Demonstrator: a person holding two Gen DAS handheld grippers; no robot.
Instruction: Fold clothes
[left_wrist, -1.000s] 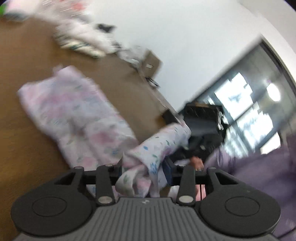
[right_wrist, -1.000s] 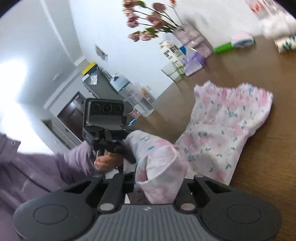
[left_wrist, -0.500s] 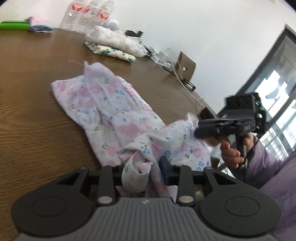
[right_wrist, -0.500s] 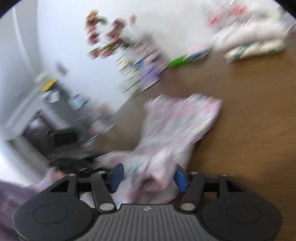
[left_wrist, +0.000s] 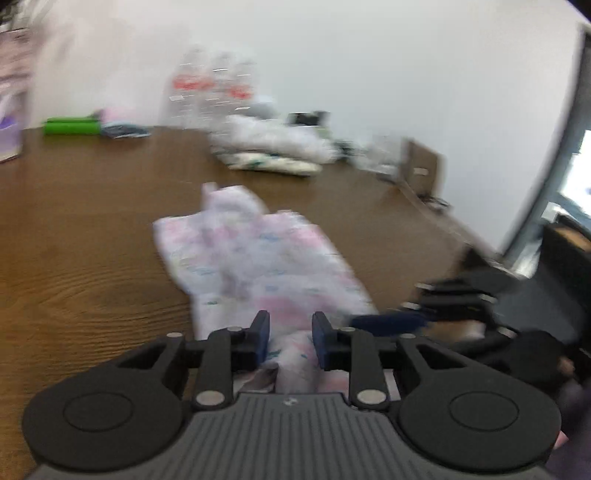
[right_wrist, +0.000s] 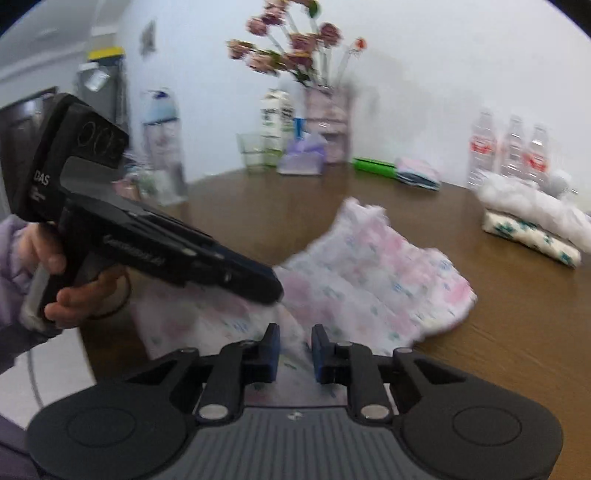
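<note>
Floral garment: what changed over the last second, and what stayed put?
The near end of the floral garment, held bunched and raised off the table a second ago, has come down; it now lies spread flatter. The left gripper and right gripper stay on the cloth's near edge, fabric between their fingers. The folded stack and bottles have not moved.

Floral garment (right_wrist: 373, 273) on wooden table (right_wrist: 517, 332), pinched by right hand-held gripper (right_wrist: 294, 349), left hand-held gripper (right_wrist: 266, 286) touching it

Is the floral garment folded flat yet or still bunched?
Bunched, not neatly folded: the floral garment lies rumpled on the table, near edge gathered between both grippers' fingers.
</note>
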